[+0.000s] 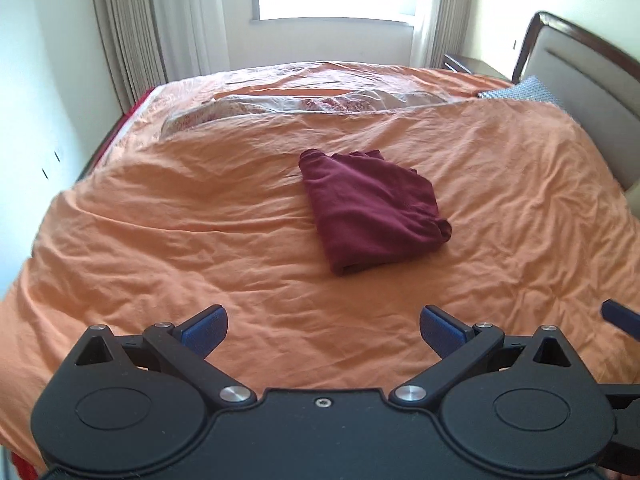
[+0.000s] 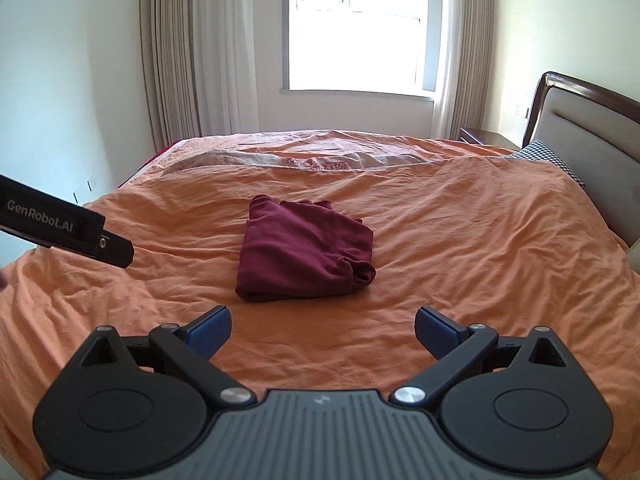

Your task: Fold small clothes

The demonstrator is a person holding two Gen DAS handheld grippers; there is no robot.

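A folded maroon garment (image 2: 304, 248) lay mid-bed (image 2: 480, 240), ahead of both grippers and touching neither. The left gripper (image 1: 322, 332) and right gripper (image 2: 323, 330) had jaws spread apart, empty. Its long axis ran from the far edge toward the near edge.

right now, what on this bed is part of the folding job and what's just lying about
Part of the job:
- maroon garment, folded, lying on the orange duvet
- left gripper, open, empty
- right gripper, open, empty

Just lying about:
- checked pillow by the headboard
- floral bedding beyond the duvet
- curtains
- nightstand
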